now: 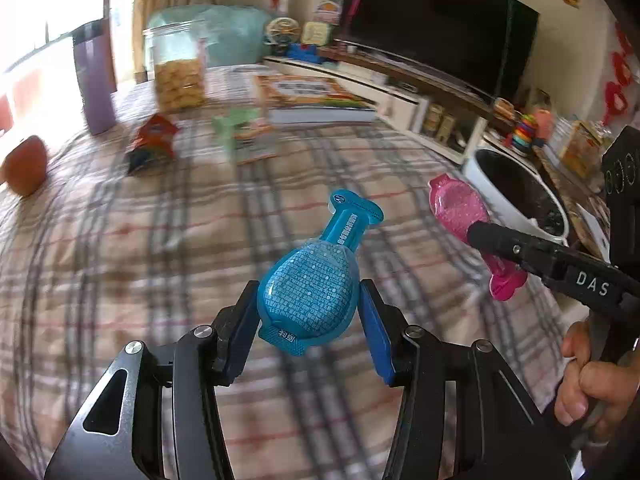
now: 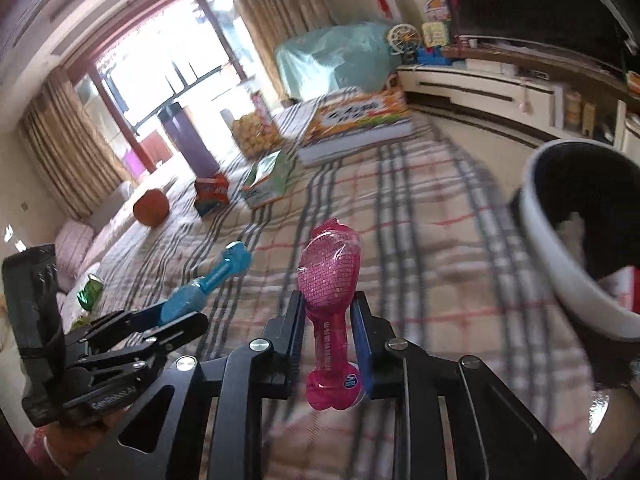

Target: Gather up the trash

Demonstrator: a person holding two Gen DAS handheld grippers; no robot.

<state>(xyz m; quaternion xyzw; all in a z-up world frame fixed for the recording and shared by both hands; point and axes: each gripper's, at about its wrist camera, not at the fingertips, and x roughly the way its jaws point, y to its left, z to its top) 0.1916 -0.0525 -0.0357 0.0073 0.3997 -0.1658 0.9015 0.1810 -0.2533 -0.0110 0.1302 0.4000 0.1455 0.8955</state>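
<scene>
Two grippers, two pieces of trash, and we are holding both clear of the plaid tablecloth (image 1: 168,216). Our left gripper (image 1: 308,300) is clamping the blue packet (image 1: 310,280) by its fat round end, with the narrow neck pointing away from us. Over on the right, our right gripper (image 2: 328,320) is squeezing tight on the pink packet (image 2: 330,280), pads pressing its slim neck while the bulb sticks out past the fingertips. From the left wrist view we are seeing that pink packet (image 1: 458,208) hanging near the white bin (image 1: 496,196), which is sitting just off the table's edge, its inside dark. The right wrist view is showing the bin (image 2: 548,248) close on the right side, with something red inside it. Farther back on the cloth we are spotting an orange fruit (image 2: 151,207), a small red carton (image 2: 212,196), a greenish box (image 2: 266,182), a purple tumbler (image 2: 188,140), a jar of yellow snacks (image 1: 178,68) and a thick book (image 1: 316,100). Much of it is blurred.
</scene>
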